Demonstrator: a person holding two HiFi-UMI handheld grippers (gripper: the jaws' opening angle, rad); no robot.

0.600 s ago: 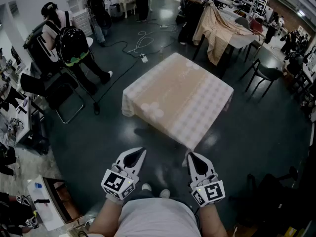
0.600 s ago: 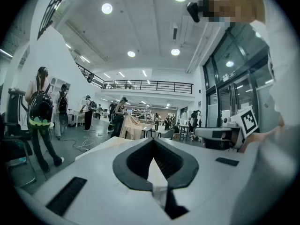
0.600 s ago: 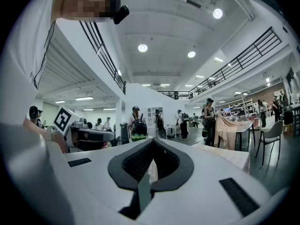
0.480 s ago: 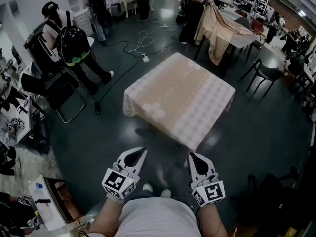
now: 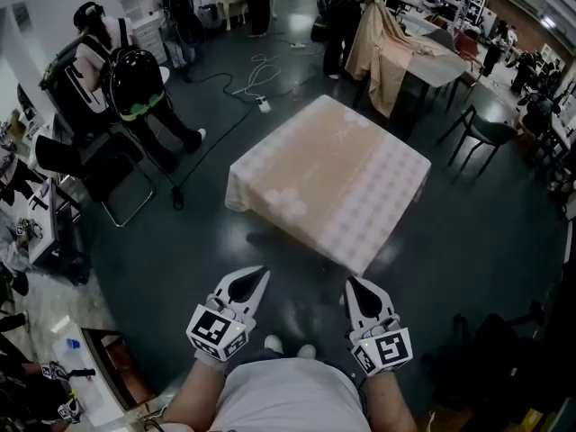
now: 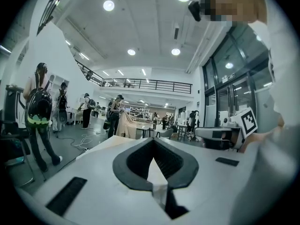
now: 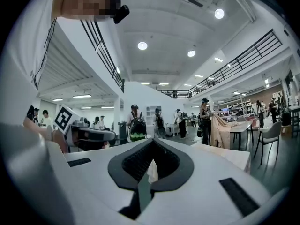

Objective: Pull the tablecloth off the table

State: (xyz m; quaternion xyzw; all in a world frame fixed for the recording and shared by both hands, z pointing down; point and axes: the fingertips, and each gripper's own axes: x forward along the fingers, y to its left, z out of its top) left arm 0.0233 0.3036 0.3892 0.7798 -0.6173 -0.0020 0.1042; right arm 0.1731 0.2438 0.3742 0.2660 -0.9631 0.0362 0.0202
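Head view: tablecloth (image 5: 328, 180) lies ahead of both closed grippers.

left tool (image 5: 259, 274): closed, empty | right tool (image 5: 352, 283): closed, seemingly empty

I see the head view dim and bluish, pale glare patches on the dark floor (image 5: 297, 318) lower centre, both gripper views brighter under round ceiling lights (image 6: 108, 5) at top, strong fisheye bending, black corners, foreground soft
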